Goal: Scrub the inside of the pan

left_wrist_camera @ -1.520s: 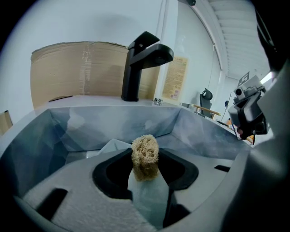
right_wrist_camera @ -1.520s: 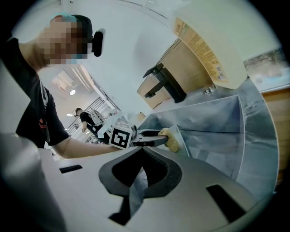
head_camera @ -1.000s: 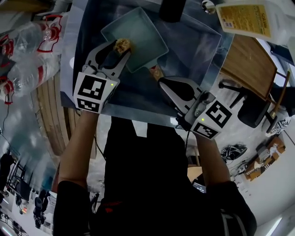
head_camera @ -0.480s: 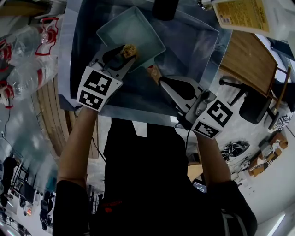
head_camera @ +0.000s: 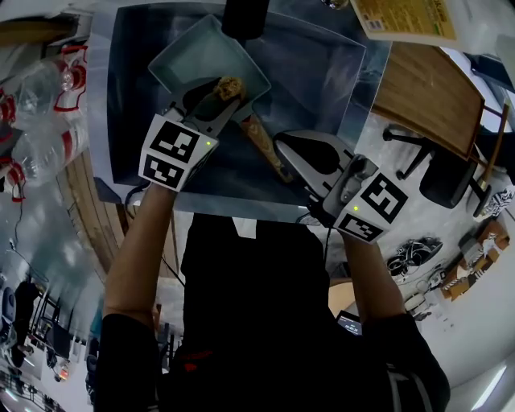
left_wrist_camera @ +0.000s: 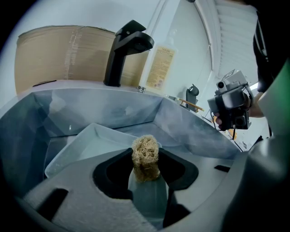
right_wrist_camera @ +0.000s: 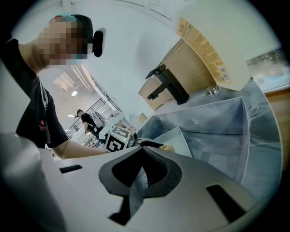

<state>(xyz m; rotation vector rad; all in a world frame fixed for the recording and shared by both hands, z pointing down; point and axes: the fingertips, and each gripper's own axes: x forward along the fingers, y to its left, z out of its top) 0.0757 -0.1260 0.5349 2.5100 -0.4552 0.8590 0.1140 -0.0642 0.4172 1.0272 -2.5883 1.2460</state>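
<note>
Standing at the far left of the head view, clear plastic bottles (head_camera: 48, 76) with red labels sit outside the basin. Next right is the steel sink (head_camera: 322, 72), deep and grey. A square pale pan (head_camera: 189, 56) lies in its upper-left part, floor up.

The left gripper (head_camera: 219, 95) reaches in from below over the pan's near edge. Its jaws are closed to a narrow gap on a tan fibrous scrubber (left_wrist_camera: 145, 154), and the wad sticks up past the tips. The scrubber is inside the pan at the corner by the handle. No view shows whether it presses on the pan floor.

A black faucet (head_camera: 245, 16) rises at the sink's back rim, just above the pan.

The pan's wooden handle (head_camera: 259, 145) slants down and right from that corner across the sink bottom. Its lower end runs close under the nose of the right gripper (right_wrist_camera: 142, 153). The right gripper view shows those jaws brought fully together with nothing seen between them. Contact with the handle cannot be made out.

Right of the sink, a plastic bottle with a yellow label (head_camera: 402, 16) stands at the top edge. A wooden worktop (head_camera: 426, 96) lies below it, beside the basin's right rim.
</note>
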